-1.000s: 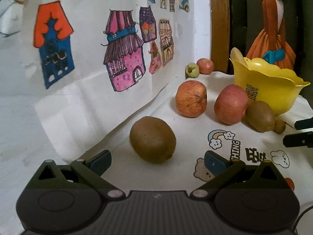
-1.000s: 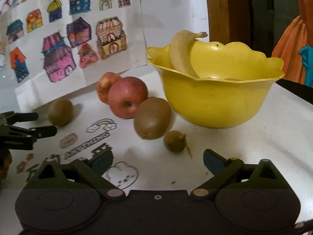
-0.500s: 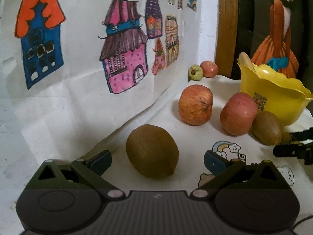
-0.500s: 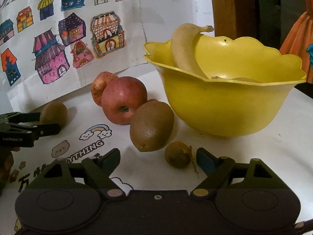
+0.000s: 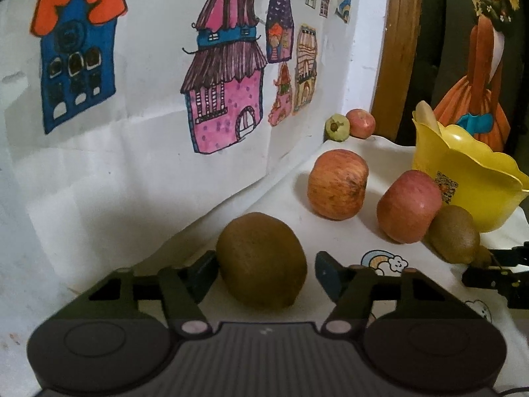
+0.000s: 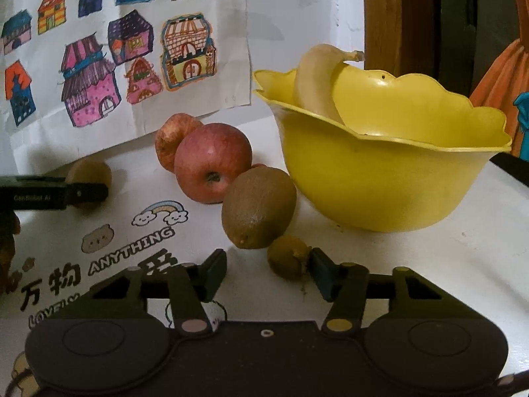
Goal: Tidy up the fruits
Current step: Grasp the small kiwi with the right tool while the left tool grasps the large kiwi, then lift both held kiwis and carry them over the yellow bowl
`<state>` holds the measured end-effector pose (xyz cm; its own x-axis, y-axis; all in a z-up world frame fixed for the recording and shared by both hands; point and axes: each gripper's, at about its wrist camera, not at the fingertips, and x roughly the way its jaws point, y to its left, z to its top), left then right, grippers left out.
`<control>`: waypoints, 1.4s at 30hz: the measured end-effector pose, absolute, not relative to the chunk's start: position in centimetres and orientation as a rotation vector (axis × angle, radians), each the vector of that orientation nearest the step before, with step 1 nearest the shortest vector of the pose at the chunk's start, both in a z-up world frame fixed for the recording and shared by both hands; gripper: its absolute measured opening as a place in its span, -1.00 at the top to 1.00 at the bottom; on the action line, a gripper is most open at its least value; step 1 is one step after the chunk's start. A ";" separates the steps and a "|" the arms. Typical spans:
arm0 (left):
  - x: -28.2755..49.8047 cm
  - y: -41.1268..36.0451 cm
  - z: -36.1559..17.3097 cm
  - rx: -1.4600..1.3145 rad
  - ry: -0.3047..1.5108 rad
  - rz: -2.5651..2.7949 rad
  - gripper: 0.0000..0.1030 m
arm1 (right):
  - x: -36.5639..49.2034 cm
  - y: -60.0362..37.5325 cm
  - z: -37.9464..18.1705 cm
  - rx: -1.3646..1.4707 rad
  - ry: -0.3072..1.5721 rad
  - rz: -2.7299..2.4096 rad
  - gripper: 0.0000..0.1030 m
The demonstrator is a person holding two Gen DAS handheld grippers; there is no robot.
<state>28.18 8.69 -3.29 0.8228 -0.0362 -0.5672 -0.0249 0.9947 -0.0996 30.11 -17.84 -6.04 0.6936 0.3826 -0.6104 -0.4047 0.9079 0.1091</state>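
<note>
Left tool [image 5: 266, 273] has closed around kiwi [image 5: 262, 261] on white tablecloth [image 5: 330, 231].

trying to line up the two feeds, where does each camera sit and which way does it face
Left wrist: sits on the left gripper, low over the table, facing the drawing-covered wall; its open jaws flank a kiwi. The right gripper shows at the right edge.
Right wrist: sits on the right gripper, facing the yellow bowl with a banana; its open jaws bracket a small kiwi. The left gripper shows at the left edge.
Shared: the two apples, bowl, large kiwi and house drawings.
</note>
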 end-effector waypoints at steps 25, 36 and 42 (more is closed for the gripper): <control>25.8 4.8 -3.1 -0.110 0.629 -0.158 -0.20 | 27.9 -17.1 -5.4 -0.057 0.671 0.530 0.44; 25.4 3.4 -3.1 -0.131 0.636 -0.232 -0.19 | 27.2 -17.2 -5.5 -0.045 0.666 0.569 0.44; 25.2 2.8 -3.2 -0.166 0.640 -0.274 -0.19 | 26.9 -17.6 -5.4 -0.002 0.654 0.596 0.44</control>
